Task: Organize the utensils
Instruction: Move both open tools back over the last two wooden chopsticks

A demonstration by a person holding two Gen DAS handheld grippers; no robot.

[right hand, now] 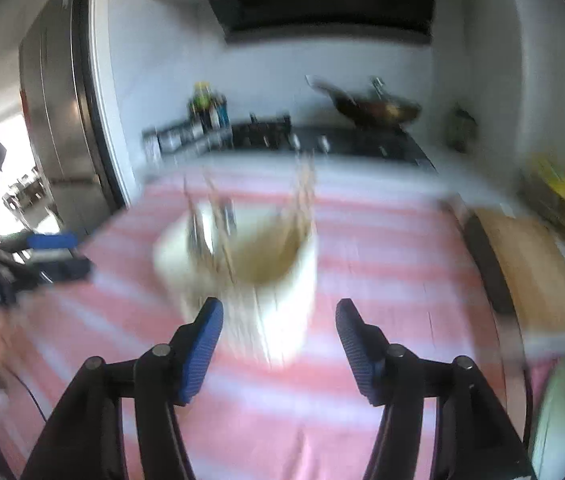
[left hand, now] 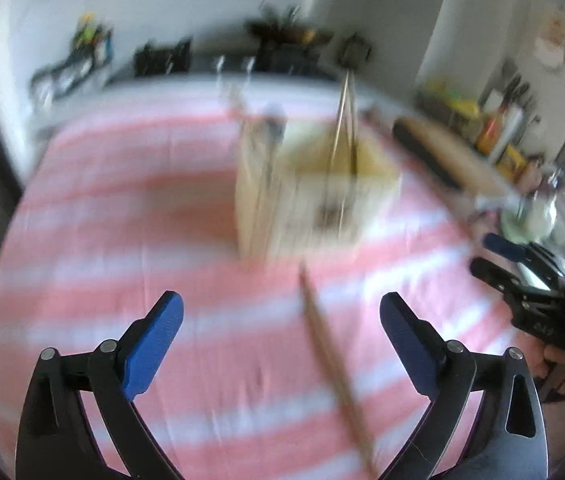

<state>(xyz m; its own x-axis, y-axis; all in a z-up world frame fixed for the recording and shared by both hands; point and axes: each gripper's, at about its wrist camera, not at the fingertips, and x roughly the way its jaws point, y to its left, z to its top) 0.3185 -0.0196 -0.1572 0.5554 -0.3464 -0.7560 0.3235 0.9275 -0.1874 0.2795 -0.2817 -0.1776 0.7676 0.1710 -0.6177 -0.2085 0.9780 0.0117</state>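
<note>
on the pink striped cloth point(left hand: 122, 240), one wooden stick point(left hand: 334, 364) lies loose between the left gripper point(left hand: 282, 316) and the cream holder point(left hand: 314, 196). judged light, stiff and thin: grasp mid-shaft. both the left and the right gripper point(right hand: 278, 320) stand wide, empty. one holder; sticks inside too blurred to count.

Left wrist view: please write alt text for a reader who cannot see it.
Blurred view: the left gripper, open and empty, above a pink-and-white striped cloth where one wooden stick lies. Beyond stands a cream utensil holder with chopsticks; the right gripper shows at right.
</note>
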